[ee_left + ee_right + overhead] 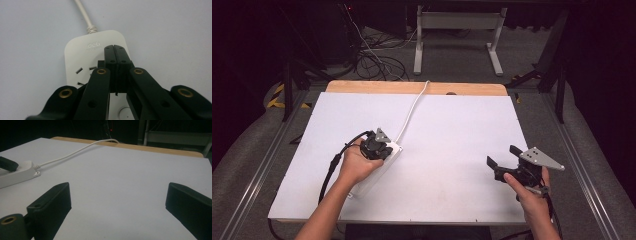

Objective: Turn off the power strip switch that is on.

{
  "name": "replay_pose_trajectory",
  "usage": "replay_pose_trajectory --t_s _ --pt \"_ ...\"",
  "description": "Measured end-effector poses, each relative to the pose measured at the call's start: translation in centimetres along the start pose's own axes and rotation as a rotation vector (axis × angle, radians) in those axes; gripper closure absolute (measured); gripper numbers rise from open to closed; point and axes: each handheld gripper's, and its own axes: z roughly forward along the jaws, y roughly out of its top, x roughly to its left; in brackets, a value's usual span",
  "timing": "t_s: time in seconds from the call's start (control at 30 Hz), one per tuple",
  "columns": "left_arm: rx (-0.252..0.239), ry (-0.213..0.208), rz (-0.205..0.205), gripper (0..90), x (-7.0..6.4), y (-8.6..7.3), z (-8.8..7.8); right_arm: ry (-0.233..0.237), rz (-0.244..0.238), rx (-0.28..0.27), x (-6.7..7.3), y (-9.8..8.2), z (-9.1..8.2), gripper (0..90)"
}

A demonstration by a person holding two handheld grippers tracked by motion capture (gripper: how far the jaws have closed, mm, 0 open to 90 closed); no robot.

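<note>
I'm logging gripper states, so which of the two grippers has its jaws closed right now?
The left gripper, jaws pressed together over the white power strip. The right gripper is spread wide.

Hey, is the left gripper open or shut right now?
Shut. In the left gripper view, the left gripper has its jaws pressed together with nothing between them, tips over the white power strip.

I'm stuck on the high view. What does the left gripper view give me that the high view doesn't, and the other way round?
Left gripper view alone: the power strip's socket slots and logo, with the left gripper's jaws pressed together above its top face. High view alone: the right gripper, jaws apart, over the white table, and both hands. Both: the strip and its white cable.
</note>
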Motion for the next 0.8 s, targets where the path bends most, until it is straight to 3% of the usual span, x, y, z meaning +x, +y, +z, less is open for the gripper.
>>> replay_pose_trajectory --t_s 0.33,0.8 --pt "-0.010 -0.025 -0.028 90.0 0.35 -0.14 -0.01 0.003 0.000 -0.001 0.00 0.03 0.05 6.8" --pt "-0.030 -0.010 -0.028 90.0 0.21 0.04 0.11 0.005 0.001 -0.002 -0.07 0.05 0.08 6.8"
